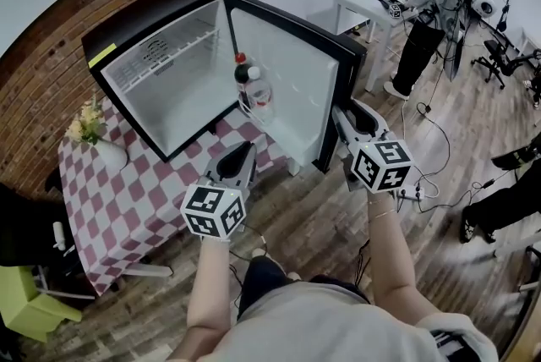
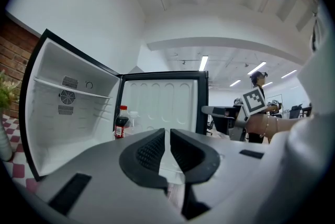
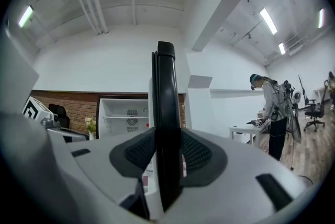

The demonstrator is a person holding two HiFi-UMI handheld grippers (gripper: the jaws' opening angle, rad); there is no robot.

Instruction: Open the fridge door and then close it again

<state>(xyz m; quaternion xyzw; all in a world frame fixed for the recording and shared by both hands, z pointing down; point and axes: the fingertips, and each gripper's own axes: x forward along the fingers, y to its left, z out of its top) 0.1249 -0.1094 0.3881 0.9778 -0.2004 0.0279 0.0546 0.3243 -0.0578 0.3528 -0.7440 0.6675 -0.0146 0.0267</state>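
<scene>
Door (image 1: 287, 81) stands swung wide on fridge (image 1: 139, 22), which sits on checkered table (image 1: 127, 200). Right gripper (image 3: 166, 144) clamps door's free edge. Panel looks rigid, smooth, bottles (image 1: 252, 85) adding weight; outer edge probably best hold. Left gripper (image 2: 167, 140) almost closed, empty.

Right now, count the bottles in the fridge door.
2: a dark red-capped bottle and a clear bottle beside it, both in the door. More could hide behind them.

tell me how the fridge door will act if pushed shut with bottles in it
The fridge door looks rigid and hinged, so it should swing rather than flex. The bottles upright in its shelf may wobble or tip if slammed.
</scene>
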